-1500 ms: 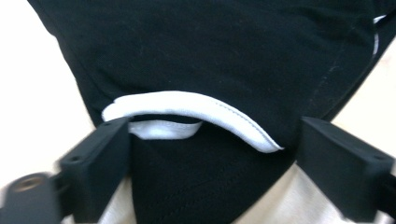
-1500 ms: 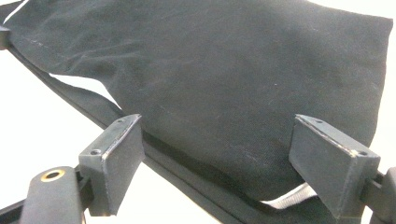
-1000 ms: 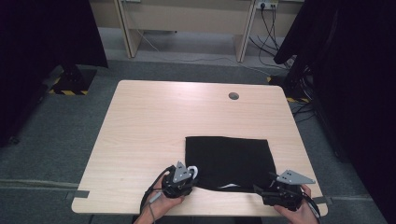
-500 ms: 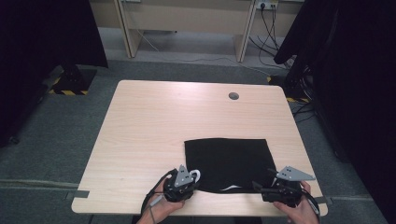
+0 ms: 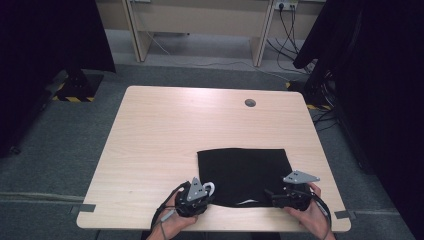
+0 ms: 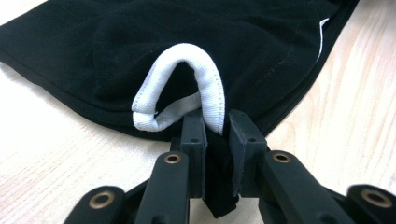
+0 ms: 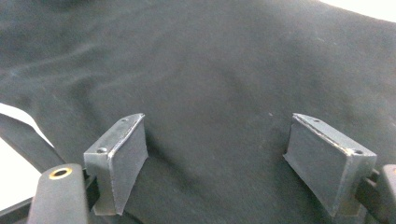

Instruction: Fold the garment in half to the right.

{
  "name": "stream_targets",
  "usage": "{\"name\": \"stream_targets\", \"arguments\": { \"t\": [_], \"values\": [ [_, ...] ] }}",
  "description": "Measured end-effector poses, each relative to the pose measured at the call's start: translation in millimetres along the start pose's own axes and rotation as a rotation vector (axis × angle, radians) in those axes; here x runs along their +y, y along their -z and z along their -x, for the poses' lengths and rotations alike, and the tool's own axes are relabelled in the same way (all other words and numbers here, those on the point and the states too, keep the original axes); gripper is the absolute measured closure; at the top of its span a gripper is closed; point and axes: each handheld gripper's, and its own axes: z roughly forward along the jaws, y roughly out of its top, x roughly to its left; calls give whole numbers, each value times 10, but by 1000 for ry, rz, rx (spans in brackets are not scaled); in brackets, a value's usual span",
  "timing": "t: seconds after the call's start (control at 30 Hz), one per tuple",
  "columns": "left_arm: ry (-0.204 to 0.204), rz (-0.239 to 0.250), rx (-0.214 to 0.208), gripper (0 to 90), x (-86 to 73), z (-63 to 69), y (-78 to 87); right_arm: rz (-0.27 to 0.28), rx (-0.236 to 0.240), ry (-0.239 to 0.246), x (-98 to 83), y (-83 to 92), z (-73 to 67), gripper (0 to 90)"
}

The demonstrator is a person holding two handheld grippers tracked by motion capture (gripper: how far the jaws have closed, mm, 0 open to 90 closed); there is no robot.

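A black folded garment (image 5: 245,170) lies flat on the near right part of the wooden table (image 5: 165,130). My left gripper (image 5: 206,194) is at the garment's near left corner. In the left gripper view this gripper (image 6: 215,126) is shut on a bunch of the black cloth (image 6: 243,42) beside a loop of white neckline trim (image 6: 187,58) that stands up just beyond the jaws. My right gripper (image 5: 273,196) is at the near right corner and points left across the garment. Its jaws (image 7: 217,140) stand wide open just over the flat black cloth (image 7: 210,60), with nothing pinched.
A round cable hole (image 5: 250,103) is near the table's far edge. Both hands are at the table's near edge. Dark curtains hang at the left and right, and a pale desk with cables (image 5: 285,20) stands behind.
My right gripper has slid a little to the left, onto the garment's near right corner. The left gripper has stayed where it was, still gripping the cloth.
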Motion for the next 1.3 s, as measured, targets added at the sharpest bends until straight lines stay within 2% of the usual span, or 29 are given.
{"name": "stream_targets", "arguments": {
  "t": [0.03, 0.1, 0.17, 0.37, 0.57, 0.67, 0.73, 0.87, 1.03, 1.3],
  "values": [
    [-1, -1, -3, 772, 1, 4, -1, -14, -9, 1, -14, 5, 3, 210],
    [-9, -2, -7, 772, 5, 16, -6, -2, -2, -24, -53, 17, 25, 211],
    [-12, -1, -12, 772, 11, 33, -15, 15, -6, -28, -99, 40, 33, 212],
    [-9, -1, -34, 767, 27, 80, -40, 3, -20, -44, -200, 154, 52, 214],
    [-4, -3, -28, 761, 33, 108, -49, 10, -16, -32, -187, 195, 44, 224],
    [-1, -3, -28, 766, 36, 112, -52, 60, 20, -46, -66, 216, 33, 224],
    [9, -2, -33, 769, 34, 102, -53, 73, 28, -20, 55, 205, 2, 220],
    [2, -2, -27, 769, 35, 112, -52, 101, 69, 20, 321, 110, -90, 217],
    [10, -2, -35, 769, 34, 99, -53, 107, 132, 42, 586, -81, -177, 208],
    [12, -3, -44, 770, 34, 85, -53, 104, 169, 68, 852, -299, -275, 193]
  ]
}}
